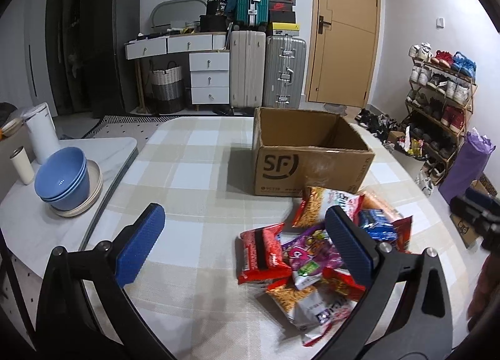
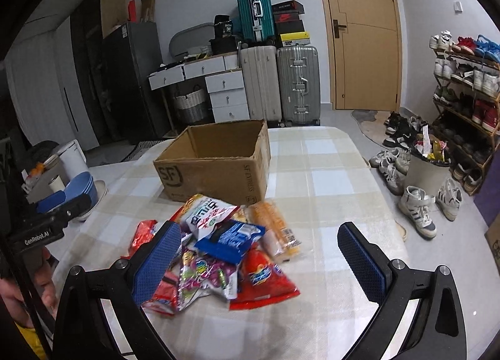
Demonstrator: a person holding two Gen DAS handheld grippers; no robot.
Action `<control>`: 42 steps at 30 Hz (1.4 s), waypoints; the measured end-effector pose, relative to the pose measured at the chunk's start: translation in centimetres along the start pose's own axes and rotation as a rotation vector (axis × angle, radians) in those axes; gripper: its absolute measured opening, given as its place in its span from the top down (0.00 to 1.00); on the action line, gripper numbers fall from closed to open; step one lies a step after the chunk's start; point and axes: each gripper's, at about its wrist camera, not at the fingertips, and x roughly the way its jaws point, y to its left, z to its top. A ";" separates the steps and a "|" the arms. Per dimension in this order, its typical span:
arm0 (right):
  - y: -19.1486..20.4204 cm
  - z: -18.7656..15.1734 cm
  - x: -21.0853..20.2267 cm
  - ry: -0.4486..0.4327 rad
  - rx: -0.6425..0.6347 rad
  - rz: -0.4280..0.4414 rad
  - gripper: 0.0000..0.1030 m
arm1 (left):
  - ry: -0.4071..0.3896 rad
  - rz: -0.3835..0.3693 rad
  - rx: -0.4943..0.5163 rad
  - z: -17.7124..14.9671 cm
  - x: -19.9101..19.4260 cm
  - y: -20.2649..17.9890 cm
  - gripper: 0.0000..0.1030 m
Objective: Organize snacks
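A heap of snack bags (image 1: 315, 250) (image 2: 218, 250) lies on the checked tablecloth in front of an open, empty cardboard box (image 1: 309, 154) (image 2: 215, 166) marked SF. The heap holds red, purple, blue and orange-and-white packets. My left gripper (image 1: 247, 244) hovers open above the table, its right finger over the heap's middle and its left finger over bare cloth. My right gripper (image 2: 262, 263) is open too, with its left finger over the heap's left side and its right finger over bare cloth. Neither holds anything.
Stacked blue bowls (image 1: 62, 179) on a plate, a white cup and a white kettle (image 1: 40, 132) stand on a side table to the left. Shoes (image 2: 418, 207), a bin and a shoe rack (image 2: 465, 104) fill the floor at right. Suitcases and a door stand behind.
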 end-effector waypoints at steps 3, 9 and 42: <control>0.0 0.0 0.1 0.014 -0.005 -0.001 0.01 | -0.011 -0.005 0.011 0.2 -1.1 -0.3 0.01; 0.2 0.2 -0.3 0.008 -0.015 -0.011 0.05 | 0.009 -0.022 0.011 0.1 -1.5 -0.3 0.01; 0.5 0.0 -0.6 -0.010 -0.010 0.006 0.05 | 0.014 -0.003 0.023 0.1 -1.6 -0.8 0.01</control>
